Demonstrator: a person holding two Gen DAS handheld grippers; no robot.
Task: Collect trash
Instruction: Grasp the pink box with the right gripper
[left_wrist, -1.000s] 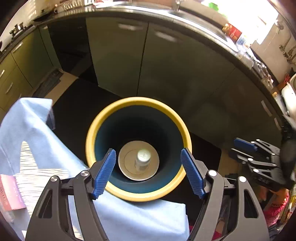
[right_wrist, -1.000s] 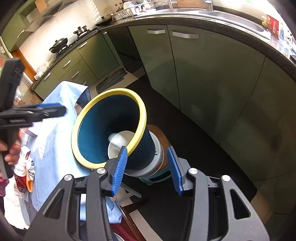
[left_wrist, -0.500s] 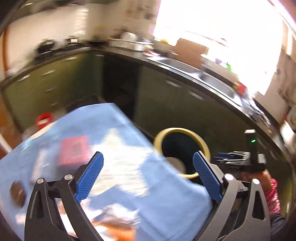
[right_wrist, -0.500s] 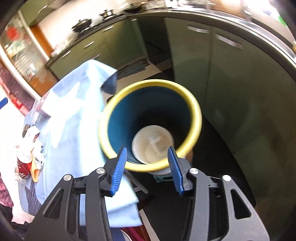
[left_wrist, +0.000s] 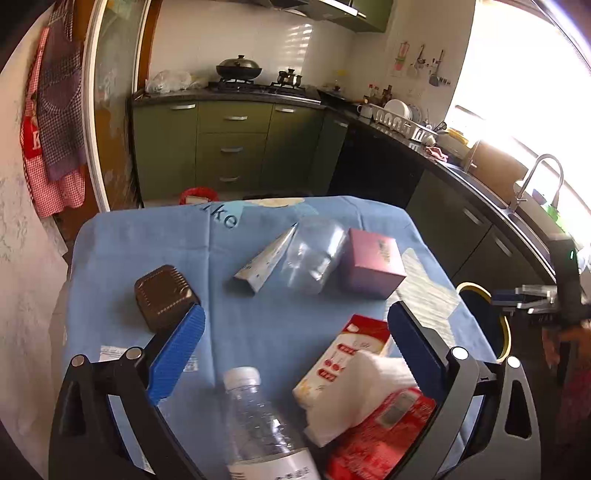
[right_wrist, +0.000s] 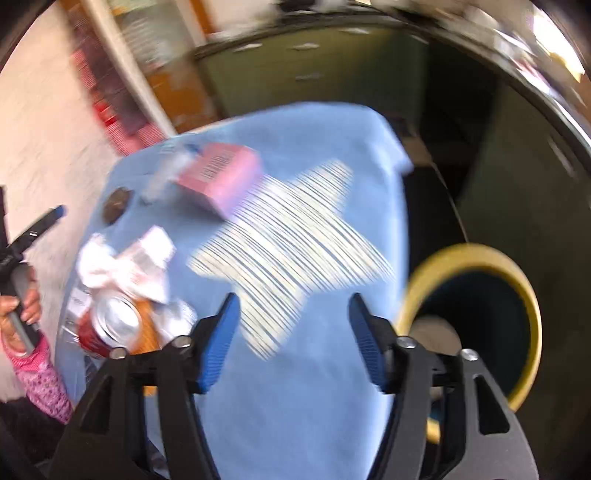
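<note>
The left gripper (left_wrist: 295, 332) stands wide open with nothing between its jaws, above the trash on the blue-covered surface (left_wrist: 258, 325). Just under it, toward the camera, a clear plastic bottle (left_wrist: 258, 413) lies with its cap (left_wrist: 242, 376) pointing away. It looks empty, so it is light, smooth and a little slippery, and it will dent if squeezed hard. The best hold is across the body just behind the cap.

At its right finger lies a crumpled white tissue (left_wrist: 362, 391) on red and white packets (left_wrist: 354, 354); these are soft and very light, so a pinch on the bulk is enough. Farther ahead are a pink box (left_wrist: 373, 266), stiff and easy to take by two opposite sides, a clear plastic wrapper (left_wrist: 314, 254), a flattened carton (left_wrist: 266, 258), and to the left a dark brown tray (left_wrist: 162, 295).

The right gripper (right_wrist: 291, 339) is opening, with nothing between its jaws. The bin (right_wrist: 517, 295) with a yellow rim stands at its right. To its left is what seems to be a drink can (right_wrist: 110, 325), though the view is blurred.

Compared with one second ago, both grippers have swung away from the mouth of the bin and now face the surface. The left gripper, then partly closed, is now fully spread, and the right one is wider too.
</note>
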